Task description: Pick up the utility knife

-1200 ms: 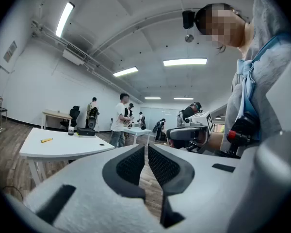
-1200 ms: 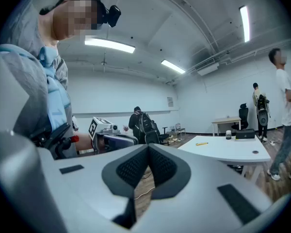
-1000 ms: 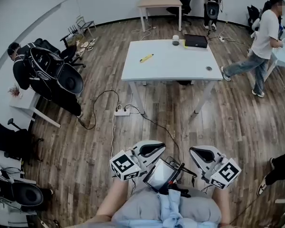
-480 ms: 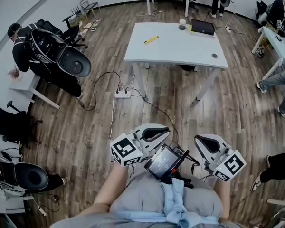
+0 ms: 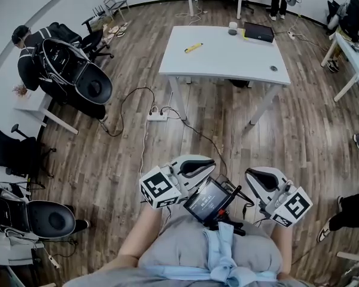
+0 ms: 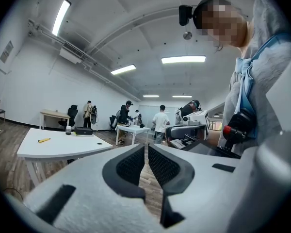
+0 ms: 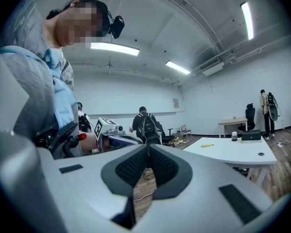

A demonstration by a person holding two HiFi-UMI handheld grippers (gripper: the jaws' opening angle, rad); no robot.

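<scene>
Both tools are clenched and empty: left gripper (image 5: 194,166) and right gripper (image 5: 257,181) sit at waist level, bottom centre of the head view, jaws together with nothing between them. The utility knife (image 5: 193,47) is the yellow one near the upper left corner of the white table (image 5: 227,70), top centre, well apart from both. Looks like the approach step. Close in on the table first, open one gripper's jaws before reaching, come in across the knife's narrow side, grip mid-body.

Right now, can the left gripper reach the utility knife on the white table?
Probably not: the left gripper, shut, sits at the person's waist; the utility knife lies on the table across the floor, out of reach.
</scene>
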